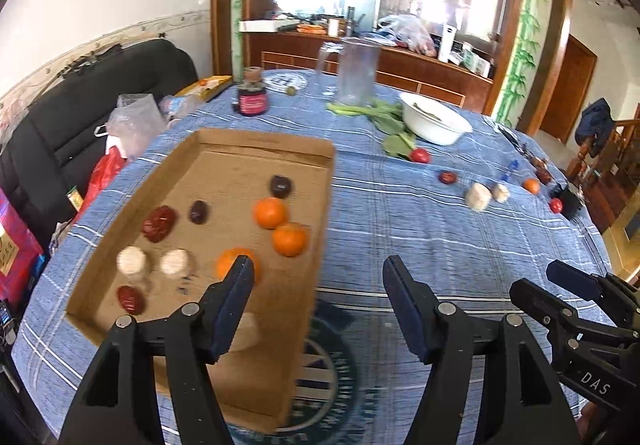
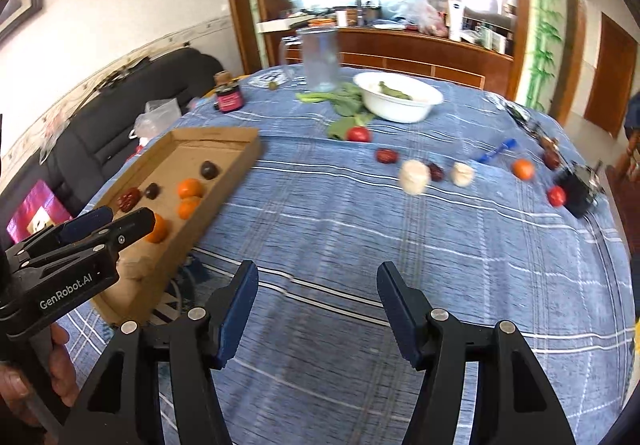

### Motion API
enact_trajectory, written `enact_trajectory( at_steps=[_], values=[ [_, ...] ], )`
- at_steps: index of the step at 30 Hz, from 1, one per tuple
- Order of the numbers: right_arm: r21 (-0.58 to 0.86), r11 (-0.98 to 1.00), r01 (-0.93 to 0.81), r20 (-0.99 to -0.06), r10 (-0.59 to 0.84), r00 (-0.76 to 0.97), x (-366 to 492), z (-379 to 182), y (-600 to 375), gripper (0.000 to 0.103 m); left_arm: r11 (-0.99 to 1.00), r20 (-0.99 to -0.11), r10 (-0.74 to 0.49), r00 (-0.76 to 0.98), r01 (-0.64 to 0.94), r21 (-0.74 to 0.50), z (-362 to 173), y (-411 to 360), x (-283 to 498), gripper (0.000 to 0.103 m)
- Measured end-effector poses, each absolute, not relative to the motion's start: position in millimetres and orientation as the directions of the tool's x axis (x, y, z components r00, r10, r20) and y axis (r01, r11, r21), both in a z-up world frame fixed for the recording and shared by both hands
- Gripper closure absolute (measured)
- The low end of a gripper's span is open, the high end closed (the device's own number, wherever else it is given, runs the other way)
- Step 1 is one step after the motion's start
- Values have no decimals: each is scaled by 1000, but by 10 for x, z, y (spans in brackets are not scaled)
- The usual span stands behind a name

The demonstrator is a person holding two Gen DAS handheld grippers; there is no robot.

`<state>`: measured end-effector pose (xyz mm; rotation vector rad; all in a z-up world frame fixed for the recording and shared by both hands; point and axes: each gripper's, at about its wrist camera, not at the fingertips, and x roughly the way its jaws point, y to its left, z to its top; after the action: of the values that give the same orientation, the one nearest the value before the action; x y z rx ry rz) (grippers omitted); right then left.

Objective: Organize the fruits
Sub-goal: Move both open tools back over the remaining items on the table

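Observation:
A shallow cardboard tray [image 1: 256, 143] [image 2: 208, 135] lies on the left of the blue tablecloth. It holds three oranges [image 1: 270, 212], dark plums [image 1: 280, 186], red dates [image 1: 159, 223] and pale round pieces [image 1: 132, 263]. My left gripper [image 1: 318, 269] is open and empty over the tray's near right corner. My right gripper [image 2: 316, 273] is open and empty above bare cloth. Loose fruit lies far right: a red tomato [image 2: 359, 134], a date [image 2: 387, 155], pale pieces [image 2: 415, 176], an orange [image 2: 523, 169].
A white bowl [image 2: 400, 101] with greens, a clear pitcher [image 2: 320, 59] and a dark jar [image 2: 229, 99] stand at the back. A black object [image 2: 578, 189] sits at the right edge. A black sofa [image 1: 60, 133] is left of the table.

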<state>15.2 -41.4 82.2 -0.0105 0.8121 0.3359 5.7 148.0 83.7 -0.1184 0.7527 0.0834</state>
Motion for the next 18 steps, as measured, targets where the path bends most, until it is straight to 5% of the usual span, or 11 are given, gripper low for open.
enact_trajectory(
  at_steps=[13, 18],
  values=[
    [140, 982, -129, -751, 190, 633, 992, 568, -1505, 37, 997, -820, -41, 570, -30, -70, 636, 719, 760, 31],
    [176, 977, -120, -759, 212, 615, 1604, 424, -1766, 37, 999, -832, 20, 555, 10, 31, 593, 406, 1140, 31]
  ],
)
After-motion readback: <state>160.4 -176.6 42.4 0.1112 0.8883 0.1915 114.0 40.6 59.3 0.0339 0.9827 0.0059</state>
